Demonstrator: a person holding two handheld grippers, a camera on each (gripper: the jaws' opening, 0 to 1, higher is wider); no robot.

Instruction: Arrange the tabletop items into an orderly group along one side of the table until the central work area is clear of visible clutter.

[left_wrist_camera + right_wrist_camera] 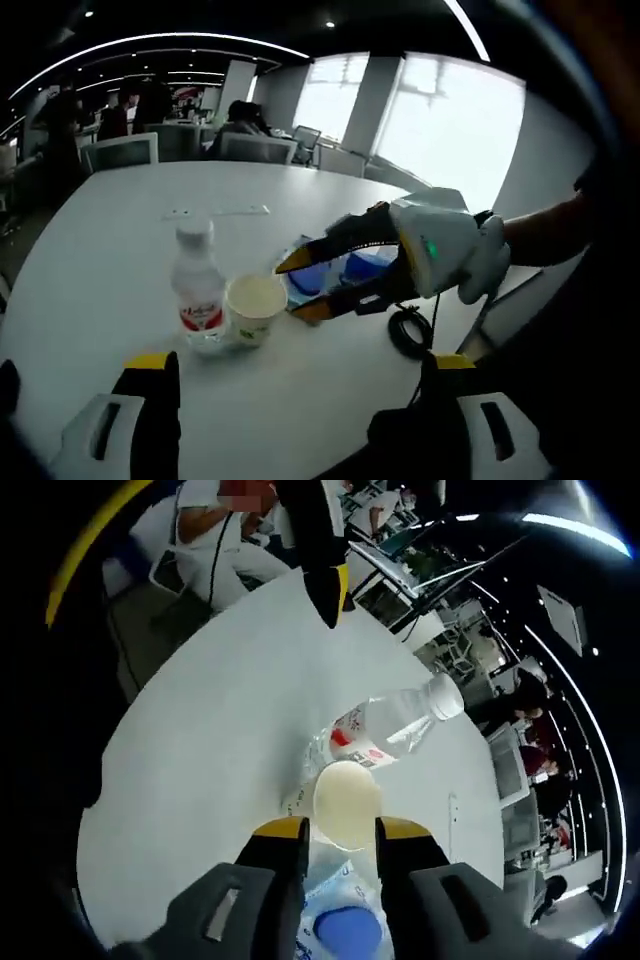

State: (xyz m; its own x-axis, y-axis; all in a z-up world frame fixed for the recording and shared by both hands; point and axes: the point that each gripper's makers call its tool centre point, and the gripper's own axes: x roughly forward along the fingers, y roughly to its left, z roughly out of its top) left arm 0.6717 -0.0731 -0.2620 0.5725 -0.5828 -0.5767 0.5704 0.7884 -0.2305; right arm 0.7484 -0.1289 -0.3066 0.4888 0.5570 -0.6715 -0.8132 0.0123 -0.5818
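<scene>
**Camera Placement — Both Views**

The left gripper view looks from low over the near edge of the white table (120,230), facing across it toward the windows, and takes in the right gripper (300,285) from the side. The right gripper view is rolled and looks steeply down, close over the paper cup (347,802). Shared area — the cup (254,307), the water bottle (198,290) beside it (392,727), and the surrounding table surface (220,730).

Clear plastic bottle (199,290); matt paper cup (254,309); smooth white table (120,220)
</scene>
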